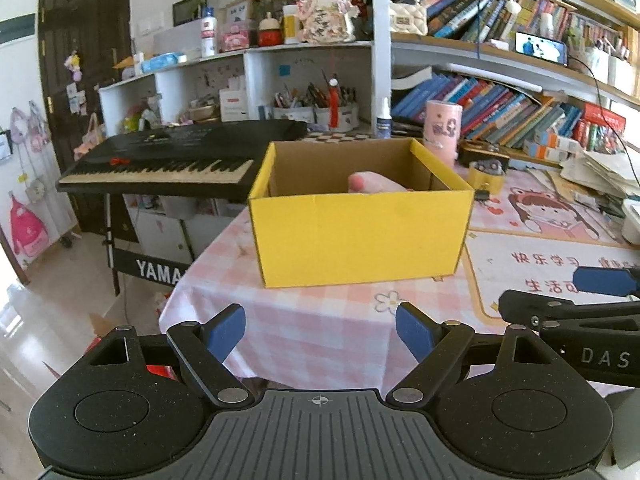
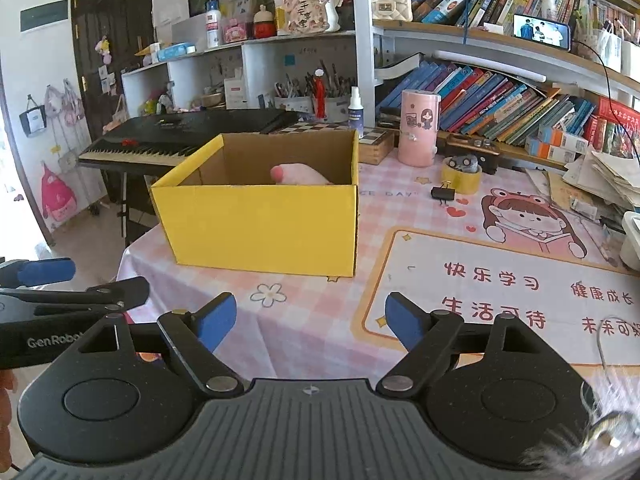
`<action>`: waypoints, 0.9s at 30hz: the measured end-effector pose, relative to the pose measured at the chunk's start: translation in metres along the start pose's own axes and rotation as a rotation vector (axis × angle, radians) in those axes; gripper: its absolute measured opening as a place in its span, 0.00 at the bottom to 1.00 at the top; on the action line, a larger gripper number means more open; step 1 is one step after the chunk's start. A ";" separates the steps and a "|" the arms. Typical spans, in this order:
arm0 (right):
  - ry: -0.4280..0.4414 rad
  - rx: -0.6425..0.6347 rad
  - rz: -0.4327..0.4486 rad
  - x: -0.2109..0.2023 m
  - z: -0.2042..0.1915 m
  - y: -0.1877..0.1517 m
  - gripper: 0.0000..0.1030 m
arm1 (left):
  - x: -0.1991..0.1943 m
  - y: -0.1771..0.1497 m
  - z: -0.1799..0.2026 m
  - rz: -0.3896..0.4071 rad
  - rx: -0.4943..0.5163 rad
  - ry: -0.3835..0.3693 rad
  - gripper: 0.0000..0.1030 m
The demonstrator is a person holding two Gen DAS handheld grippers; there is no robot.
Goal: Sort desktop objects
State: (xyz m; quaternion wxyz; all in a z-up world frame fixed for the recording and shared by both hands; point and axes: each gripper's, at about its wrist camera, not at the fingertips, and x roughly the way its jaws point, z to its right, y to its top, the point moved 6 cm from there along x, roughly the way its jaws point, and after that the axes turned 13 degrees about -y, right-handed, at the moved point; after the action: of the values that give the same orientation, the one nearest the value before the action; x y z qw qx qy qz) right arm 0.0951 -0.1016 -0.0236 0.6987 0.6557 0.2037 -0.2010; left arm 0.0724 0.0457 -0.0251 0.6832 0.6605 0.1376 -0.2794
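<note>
Your left gripper (image 1: 320, 334) and right gripper (image 2: 308, 322) both hang with tongs apart — nothing held; the yellow box (image 2: 260, 224) sits ahead. A pink object (image 2: 298, 174) lies inside it.

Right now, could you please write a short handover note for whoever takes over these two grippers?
Left gripper: open, empty, low in front of the yellow box.
Right gripper: open, empty, beside the left one, facing the same box.
Done: a pink item already lies inside the box.
Left on the desk, right of the box: black binder clip, yellow tape roll with a small grey item on top, pink cylinder.
Next, probably: the binder clip, the nearest of these.
</note>
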 end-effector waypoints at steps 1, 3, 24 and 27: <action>-0.001 0.000 0.000 0.000 0.000 0.000 0.79 | 0.000 -0.001 0.001 -0.002 0.002 -0.004 0.83; -0.004 0.003 -0.004 -0.001 0.001 -0.002 0.79 | 0.000 -0.002 0.002 -0.005 0.002 -0.010 0.83; -0.132 0.075 -0.028 -0.006 0.041 -0.011 0.79 | 0.023 0.005 0.036 -0.027 0.057 -0.143 0.83; -0.160 0.101 -0.030 -0.005 0.052 -0.012 0.79 | 0.029 0.008 0.045 -0.031 0.082 -0.167 0.83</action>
State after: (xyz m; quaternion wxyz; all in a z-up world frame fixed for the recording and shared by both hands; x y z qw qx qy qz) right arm 0.0853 -0.1538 -0.0276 0.6755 0.6690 0.1467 -0.2731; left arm 0.0923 -0.0039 -0.0305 0.6603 0.6599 0.0789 -0.3496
